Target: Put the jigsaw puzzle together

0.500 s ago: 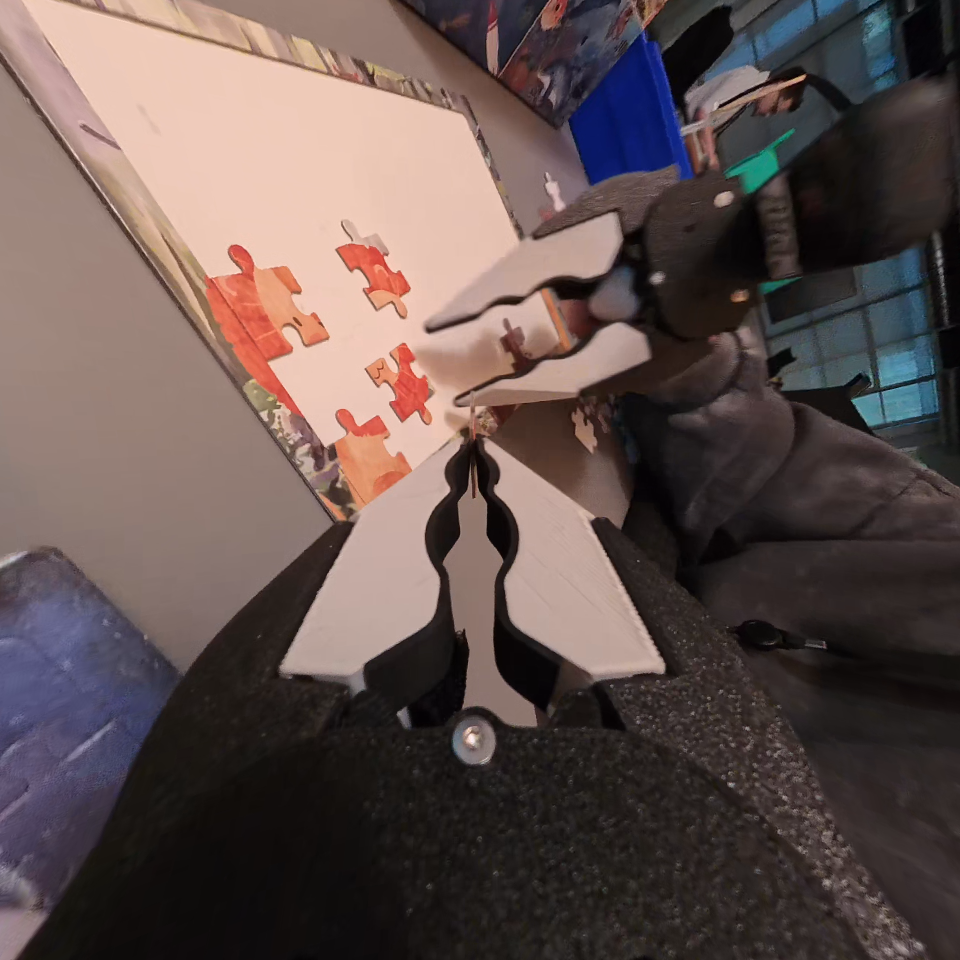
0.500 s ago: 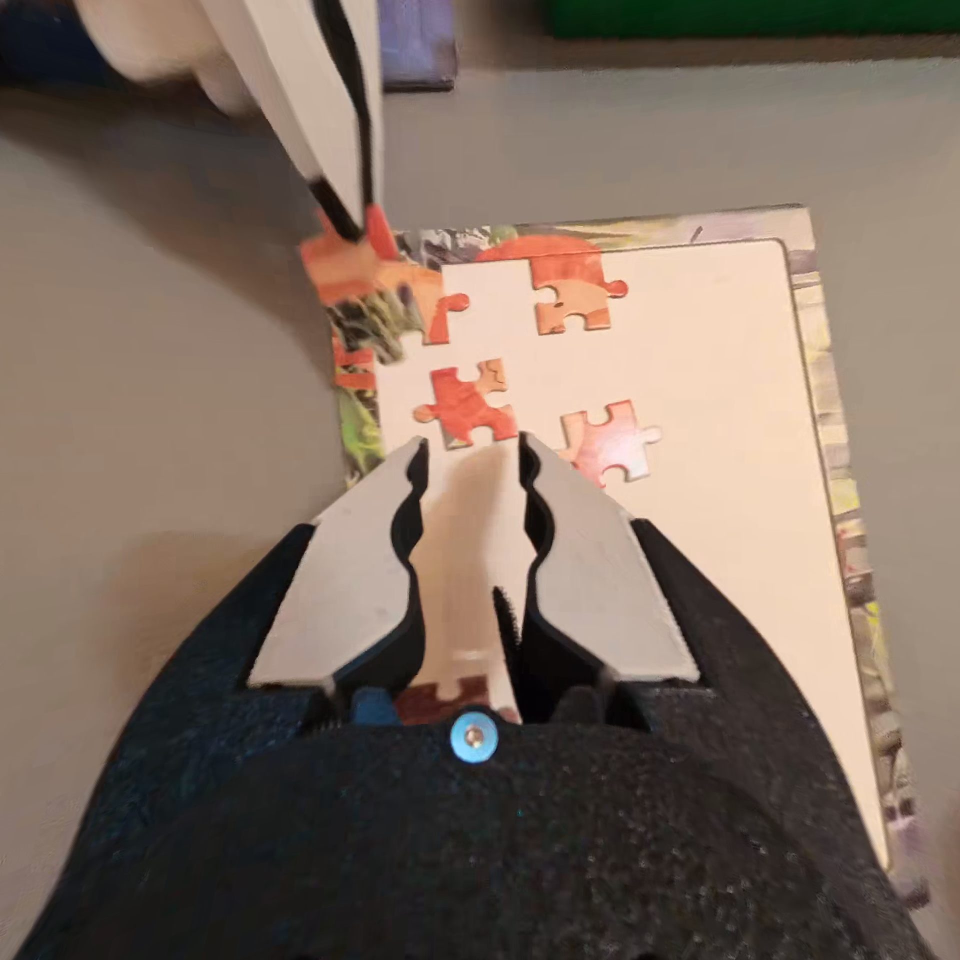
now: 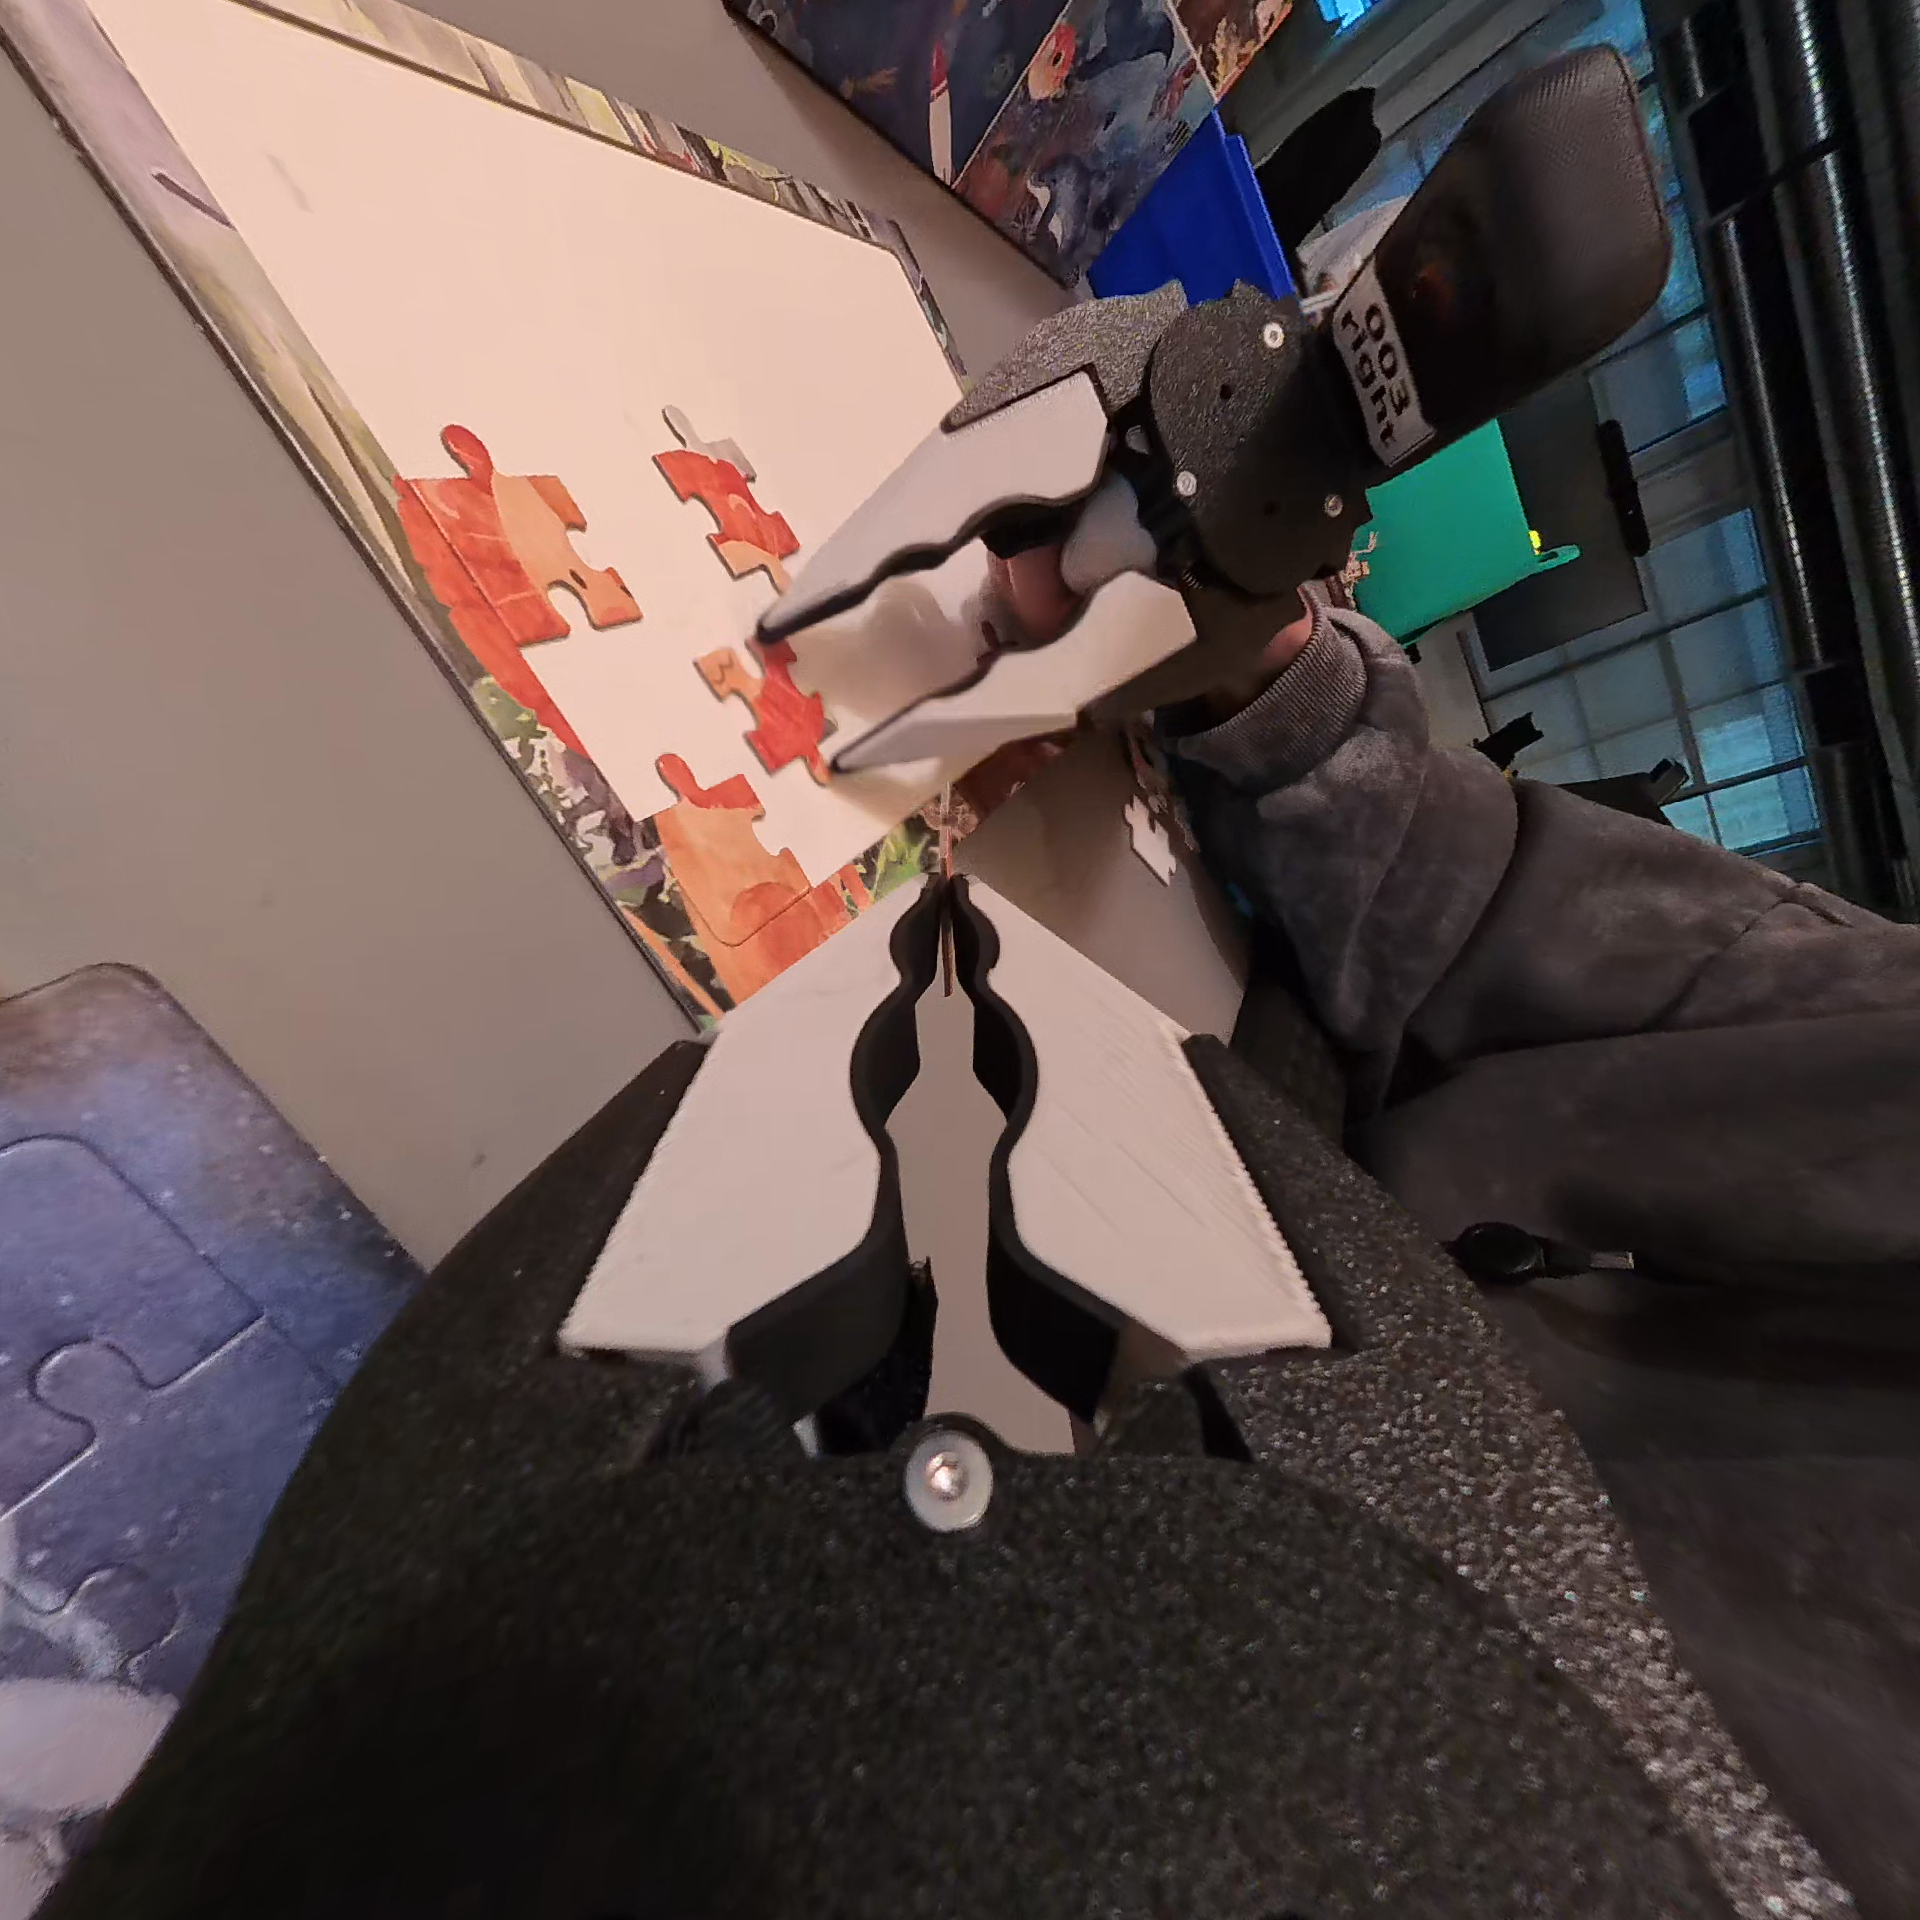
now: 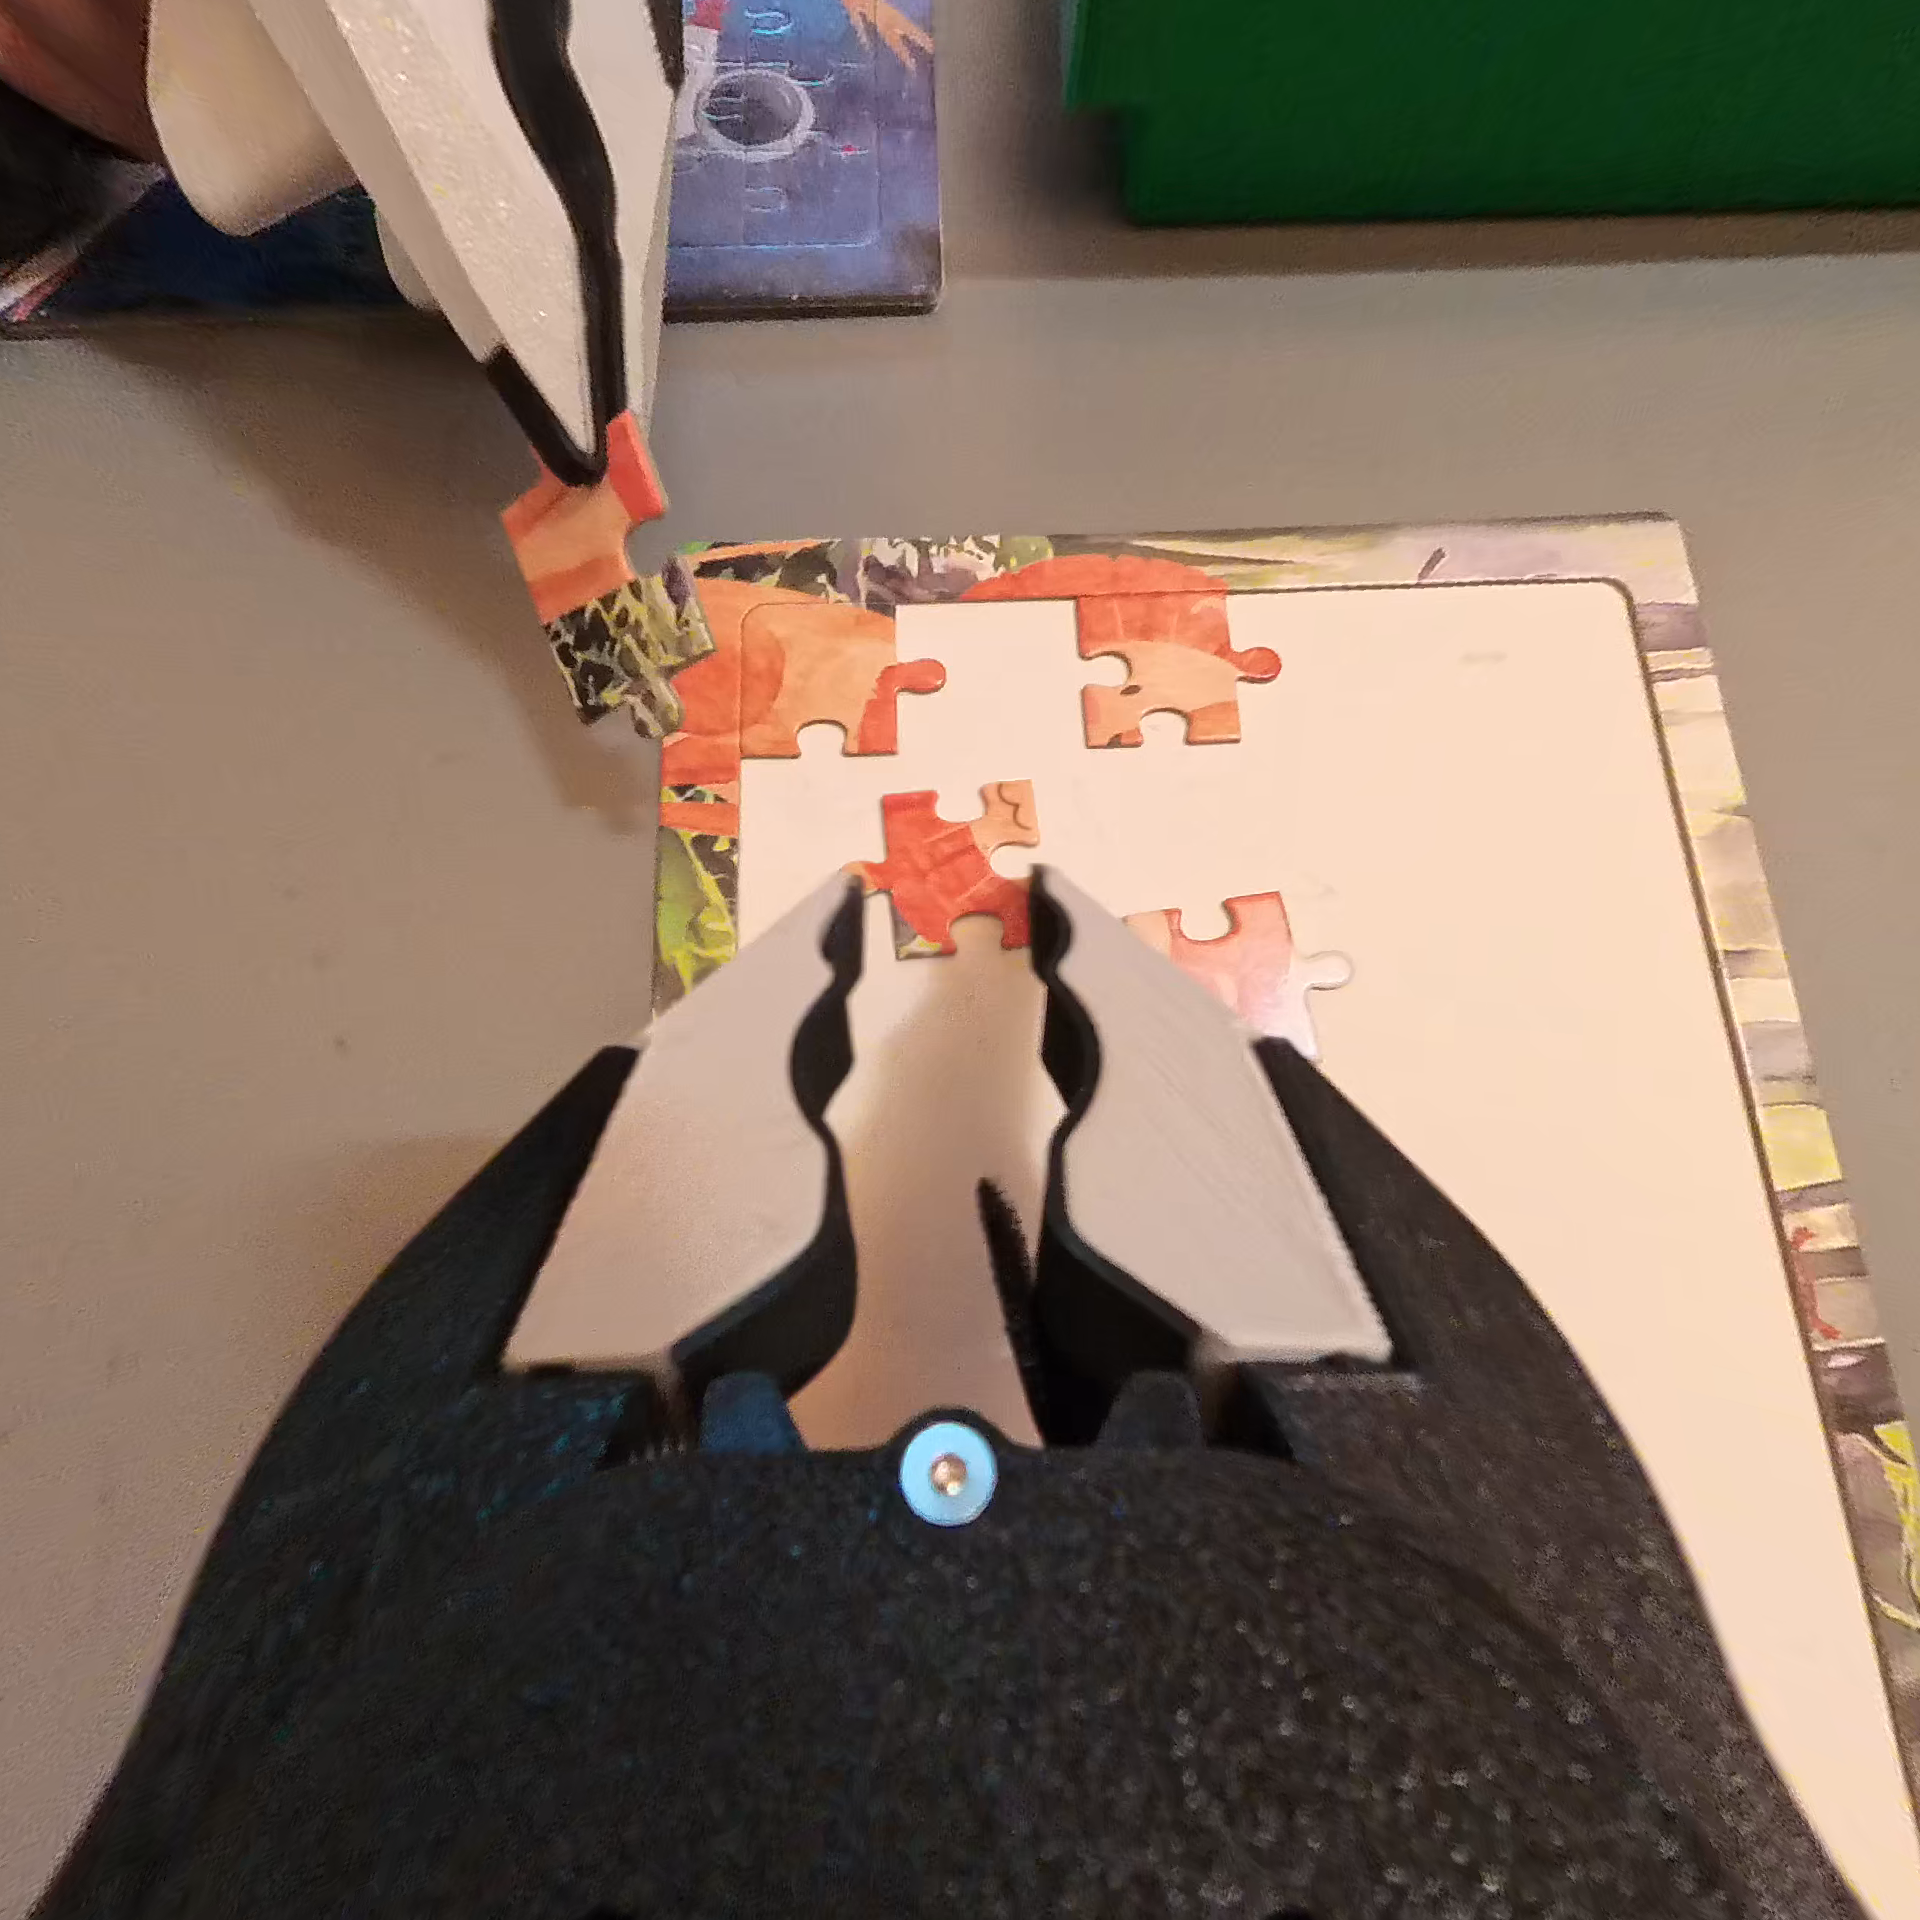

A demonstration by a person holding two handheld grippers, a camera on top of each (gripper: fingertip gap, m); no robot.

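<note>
Grey worktop point(image 4: 260, 935) is seen under a framed puzzle board point(image 4: 1455, 935), beside which a blue puzzle point(image 4: 810, 208) and a green box point(image 4: 1507, 104) are set; the left gripper point(image 4: 597, 457) is clamped on an orange-and-green piece point(image 4: 603, 613), held raised just off the board's corner; the right gripper point(image 4: 945, 883) is spread open, its tips placed either side of a loose red piece point(image 4: 951, 862) on the white board; two orange pieces point(image 4: 1164, 665) are seated along the frame's edge, a pink piece point(image 4: 1247, 956) lying just beside the right finger; most of the board's white field is left bare toward its far side.
</note>
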